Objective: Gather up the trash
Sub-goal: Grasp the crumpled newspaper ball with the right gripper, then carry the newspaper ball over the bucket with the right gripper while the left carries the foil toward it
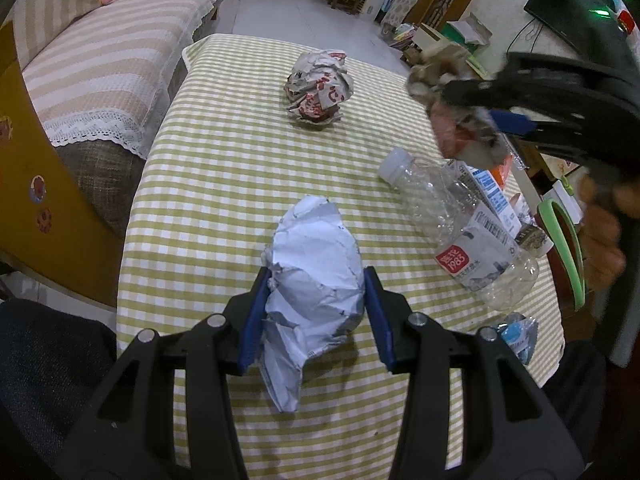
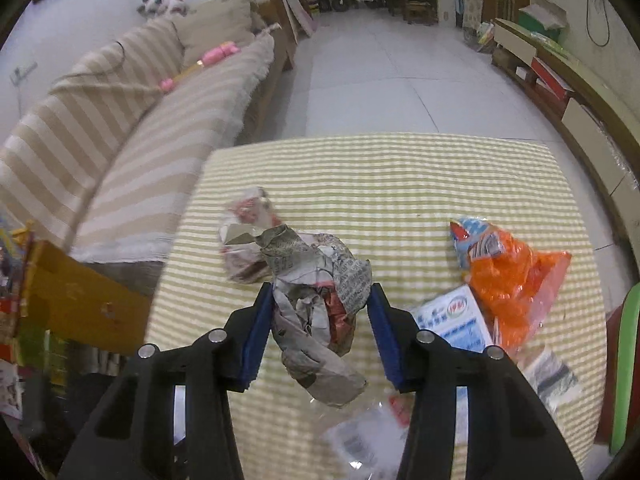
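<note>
**Two paper wads gripped, more trash waiting on the worktop**

We have a crumpled white-and-grey paper wad (image 1: 316,280) pinched between the blue pads of the left gripper (image 1: 316,312), its fingers narrowed onto the wad's sides, low over the near part of the green-and-white checked worktop (image 1: 208,184). In the right gripper (image 2: 320,328) we hold a crumpled grey newsprint wad (image 2: 316,308), the fingers closed against it; the left wrist view shows it lifted clear of the cloth.

Left on the worktop are a crumpled red-and-white printed paper ball (image 1: 320,88) toward the far end, a crushed clear plastic bottle with a white cap and red label (image 1: 460,232) on its side, a white-and-blue milk carton (image 2: 456,320), an orange plastic bag (image 2: 512,280) just beside it, and a small blue-and-clear wrapper (image 1: 516,336) near the edge. A green-rimmed bin (image 1: 560,240) stands just past the worktop's right edge.

We judge the main risk to be a slipping grip: both wads are loose, springy paper, and the newsprint's tail hangs below the pads, so a quick swing could shake it free. That tail could also snag the bottle or carton and knock them off the edge. We cannot tell how deep either wad sits between the pads.
</note>
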Demonstrator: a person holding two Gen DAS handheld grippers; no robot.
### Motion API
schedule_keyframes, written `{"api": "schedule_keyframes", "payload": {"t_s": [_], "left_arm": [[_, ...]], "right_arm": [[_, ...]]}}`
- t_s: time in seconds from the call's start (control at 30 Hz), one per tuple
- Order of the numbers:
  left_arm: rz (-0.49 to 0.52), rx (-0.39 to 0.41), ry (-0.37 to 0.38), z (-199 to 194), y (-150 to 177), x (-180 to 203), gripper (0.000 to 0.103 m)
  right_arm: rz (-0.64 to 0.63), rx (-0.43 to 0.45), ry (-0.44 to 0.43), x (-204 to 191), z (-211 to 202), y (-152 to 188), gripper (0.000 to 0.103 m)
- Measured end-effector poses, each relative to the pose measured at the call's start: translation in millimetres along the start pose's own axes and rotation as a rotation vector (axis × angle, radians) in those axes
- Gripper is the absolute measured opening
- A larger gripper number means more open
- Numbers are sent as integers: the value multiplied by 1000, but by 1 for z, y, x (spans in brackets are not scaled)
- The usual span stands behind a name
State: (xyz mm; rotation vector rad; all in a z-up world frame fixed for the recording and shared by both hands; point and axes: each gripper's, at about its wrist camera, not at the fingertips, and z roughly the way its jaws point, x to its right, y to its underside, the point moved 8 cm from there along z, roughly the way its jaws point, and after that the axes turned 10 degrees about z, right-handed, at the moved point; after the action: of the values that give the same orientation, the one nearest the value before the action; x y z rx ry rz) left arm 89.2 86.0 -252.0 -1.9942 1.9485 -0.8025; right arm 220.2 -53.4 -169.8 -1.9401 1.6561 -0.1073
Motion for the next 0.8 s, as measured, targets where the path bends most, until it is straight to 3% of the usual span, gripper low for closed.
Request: {"api": "schedule_keyframes", "payload": {"t_s": [0.2, 0.4, 0.8], "left_arm": [[0, -1, -5, -1, 0, -1, 44], [19, -7, -23, -1, 1, 1, 45], [13, 5, -11, -5, -2, 0, 45]], "right_arm": [[-15, 33, -48, -6, -39, 14, 47], [-34, 106, -3, 4, -73, 30, 48], [144, 98, 83, 57, -113, 97, 48]]}}
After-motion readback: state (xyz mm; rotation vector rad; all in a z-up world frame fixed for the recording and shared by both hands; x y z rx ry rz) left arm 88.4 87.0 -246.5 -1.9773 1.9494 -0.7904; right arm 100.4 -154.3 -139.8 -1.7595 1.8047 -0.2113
